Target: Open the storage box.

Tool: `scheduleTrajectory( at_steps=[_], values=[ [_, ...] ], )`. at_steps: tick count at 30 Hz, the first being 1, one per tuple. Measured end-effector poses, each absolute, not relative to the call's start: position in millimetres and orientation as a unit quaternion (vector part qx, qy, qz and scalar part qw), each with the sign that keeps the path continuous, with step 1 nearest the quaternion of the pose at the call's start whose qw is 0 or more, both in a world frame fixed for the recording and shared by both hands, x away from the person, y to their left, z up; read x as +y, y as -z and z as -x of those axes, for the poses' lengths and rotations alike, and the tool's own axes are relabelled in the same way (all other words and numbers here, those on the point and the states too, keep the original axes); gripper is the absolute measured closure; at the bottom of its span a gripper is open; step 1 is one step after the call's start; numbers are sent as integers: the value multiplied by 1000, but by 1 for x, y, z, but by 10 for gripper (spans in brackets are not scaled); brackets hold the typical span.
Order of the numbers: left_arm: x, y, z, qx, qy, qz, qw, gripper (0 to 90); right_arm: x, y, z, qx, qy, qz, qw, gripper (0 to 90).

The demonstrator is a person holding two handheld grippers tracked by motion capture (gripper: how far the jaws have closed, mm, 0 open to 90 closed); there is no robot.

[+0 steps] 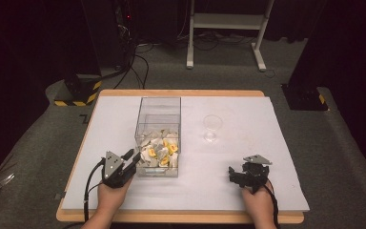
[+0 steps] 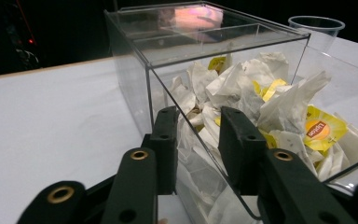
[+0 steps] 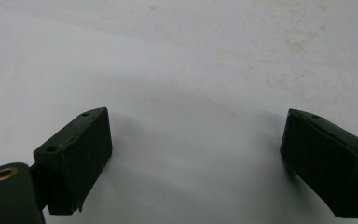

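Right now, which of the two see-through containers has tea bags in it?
The clear box by the left gripper holds the tea bags. The plastic cup farther right stands empty.

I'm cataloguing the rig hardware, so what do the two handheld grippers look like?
The left gripper and the right gripper are both black, with two blocky flat-padded jaws, brass-ringed holes in the linkages, a grey three-cornered plate on top and a black cable trailing back along the hand. No sleeves show on the forearms.
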State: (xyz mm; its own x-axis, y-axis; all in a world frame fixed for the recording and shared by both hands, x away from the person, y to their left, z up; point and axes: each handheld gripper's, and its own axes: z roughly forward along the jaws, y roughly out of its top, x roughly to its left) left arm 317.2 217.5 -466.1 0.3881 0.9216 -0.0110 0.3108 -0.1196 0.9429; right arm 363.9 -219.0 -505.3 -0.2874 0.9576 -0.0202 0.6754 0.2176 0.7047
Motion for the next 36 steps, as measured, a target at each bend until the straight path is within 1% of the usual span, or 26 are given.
scheduleTrajectory(
  at_steps=[2,4,19,31,35,36],
  values=[
    [218,466,-317,456,-313,-677,485,663,-219,505,-364,744,-300,-549,235,88],
    [217,466,-315,454,-313,-678,486,685,-219,505,-364,744,-300,-548,235,88],
    [217,466,-301,462,-299,-676,489,709,-219,505,-364,745,-300,-548,235,88],
    [215,466,-287,460,-296,-677,492,691,-219,505,-364,744,-300,-548,235,89],
    [215,465,-288,454,-300,-679,493,667,-219,505,-364,744,-300,-548,236,89],
    [216,464,-288,453,-302,-679,492,639,-219,505,-364,744,-300,-548,236,89]
  ],
)
